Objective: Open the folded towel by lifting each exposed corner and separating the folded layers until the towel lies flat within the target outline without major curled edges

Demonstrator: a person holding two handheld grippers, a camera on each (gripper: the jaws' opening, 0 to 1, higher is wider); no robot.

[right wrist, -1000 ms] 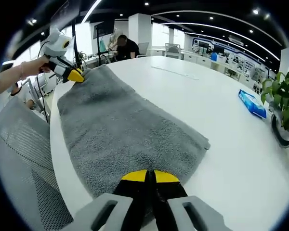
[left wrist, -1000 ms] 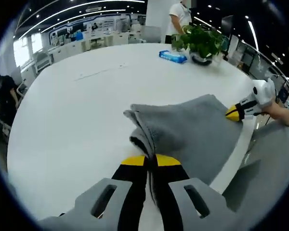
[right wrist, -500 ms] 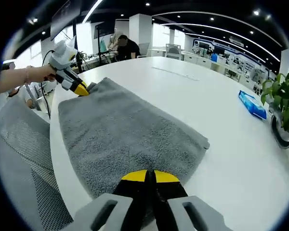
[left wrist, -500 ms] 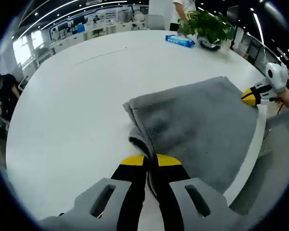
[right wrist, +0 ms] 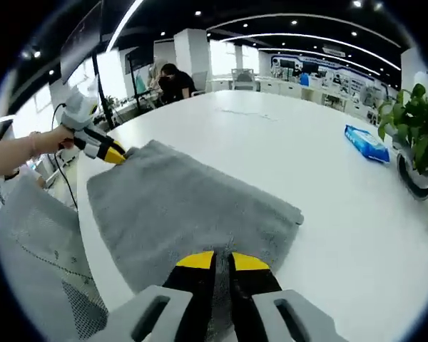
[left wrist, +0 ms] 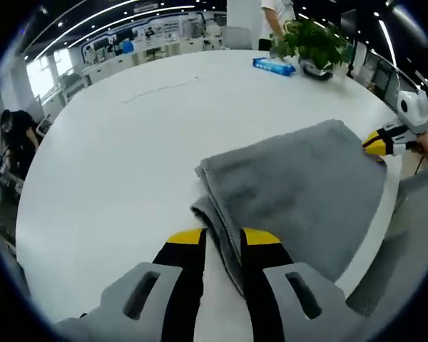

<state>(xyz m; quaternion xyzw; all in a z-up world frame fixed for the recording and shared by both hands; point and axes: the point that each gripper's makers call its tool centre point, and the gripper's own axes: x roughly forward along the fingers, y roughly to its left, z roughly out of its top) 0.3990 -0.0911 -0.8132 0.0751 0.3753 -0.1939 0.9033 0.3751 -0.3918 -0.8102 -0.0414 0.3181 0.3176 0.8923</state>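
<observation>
A grey towel (left wrist: 292,192) lies spread on the white round table (left wrist: 128,157), still doubled, with a folded edge bunched on the side nearest my left gripper (left wrist: 222,239). That gripper is open, its jaws apart over the towel's near corner, with bare table between them. In the right gripper view the towel (right wrist: 185,206) stretches away from my right gripper (right wrist: 222,261), which is shut on its near edge. The left gripper (right wrist: 118,154) sits at the far corner there, held by a hand. The right gripper (left wrist: 374,142) shows at the towel's far right corner.
A potted plant (left wrist: 314,46) and a blue packet (left wrist: 274,65) stand on the far side of the table; the plant (right wrist: 414,135) and packet (right wrist: 365,142) are to the right in the other view. A grey mesh chair (right wrist: 28,242) is beside the table edge. People sit and stand beyond.
My left gripper's jaws have parted and let go of the towel corner. The towel has settled lower and flatter on the table. The right gripper keeps its hold.
</observation>
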